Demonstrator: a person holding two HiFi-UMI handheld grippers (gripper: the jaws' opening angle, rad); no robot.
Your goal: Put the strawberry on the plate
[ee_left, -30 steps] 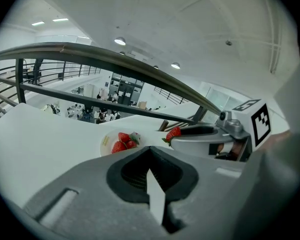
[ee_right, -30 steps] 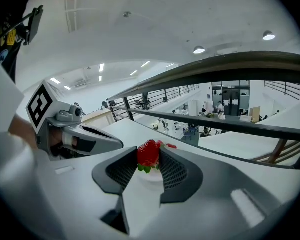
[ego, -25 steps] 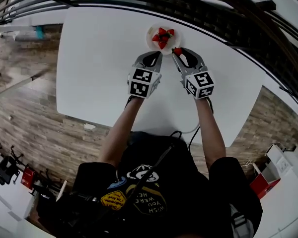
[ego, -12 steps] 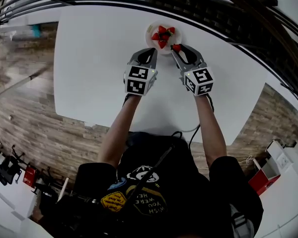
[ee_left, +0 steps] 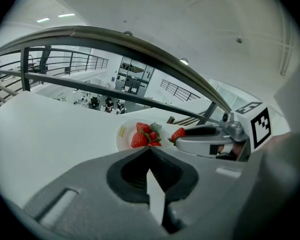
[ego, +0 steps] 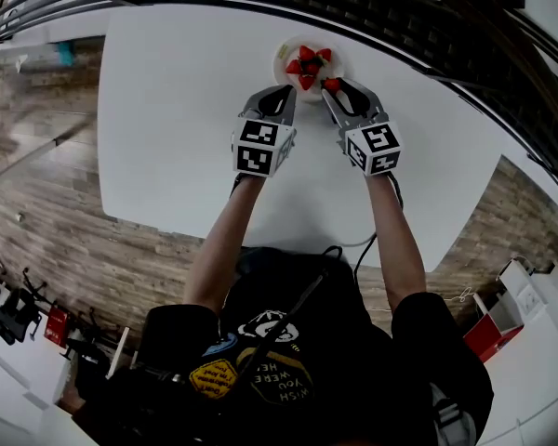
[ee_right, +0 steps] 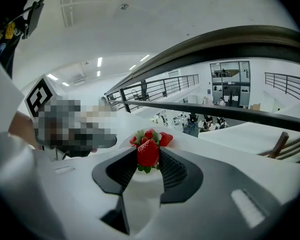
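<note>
Strawberry [ee_right: 148, 153] clenched in right gripper [ego: 332, 85] fingers [ee_right: 172, 171], carried forward to plate [ego: 282, 59] edge (other berries [ego: 305, 63] piled there); release next. Left gripper [ego: 286, 92] fingers [ee_left: 180, 169] closed, empty.

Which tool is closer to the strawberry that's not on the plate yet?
Right. The right tool is shut on the strawberry at the plate's rim; the left tool, shut and empty, sits just left of it, not touching.
</note>
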